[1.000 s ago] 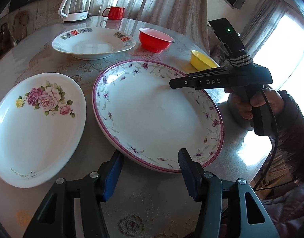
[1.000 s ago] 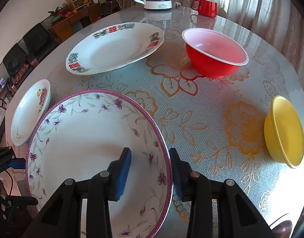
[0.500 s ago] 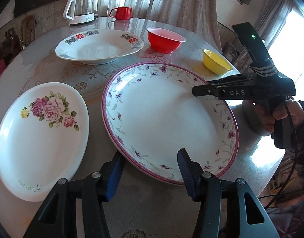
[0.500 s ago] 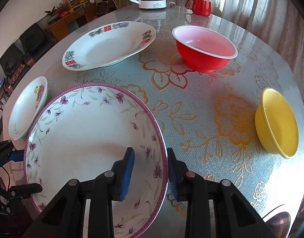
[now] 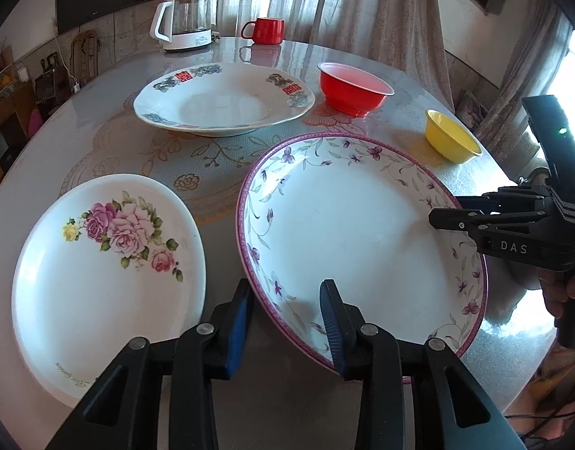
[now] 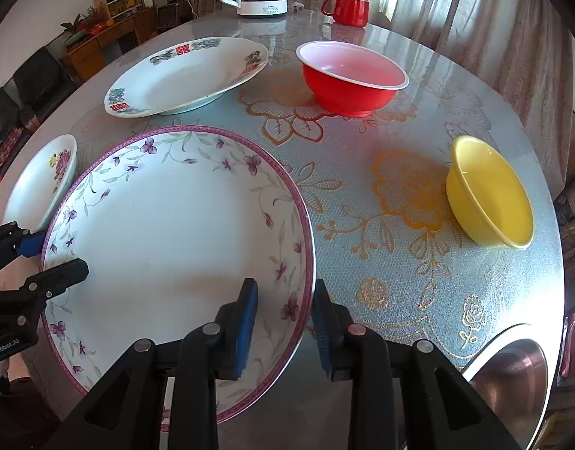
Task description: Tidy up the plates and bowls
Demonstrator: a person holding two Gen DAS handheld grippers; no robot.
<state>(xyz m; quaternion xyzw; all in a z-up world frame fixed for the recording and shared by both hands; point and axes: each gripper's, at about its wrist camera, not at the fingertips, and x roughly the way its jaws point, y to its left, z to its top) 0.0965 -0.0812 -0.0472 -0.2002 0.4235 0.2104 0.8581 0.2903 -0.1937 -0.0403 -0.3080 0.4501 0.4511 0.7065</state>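
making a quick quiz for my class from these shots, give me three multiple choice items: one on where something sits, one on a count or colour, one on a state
1. Where is the small yellow plastic bowl?
A. stacked in the red bowl
B. alone near the table edge
C. on the rose plate

2. How many plates are on the round patterned table?
A. two
B. three
C. five

3. What straddles the rim of the large purple-flowered plate?
A. both grippers
B. only the right gripper
C. neither

Answers:
1 B: it stands apart, beside the red plastic bowl.
2 B: purple-flowered plate, rose-print white plate, red-character white plate.
3 A: the left gripper, closing, and the right gripper each have a finger on either side of the rim.
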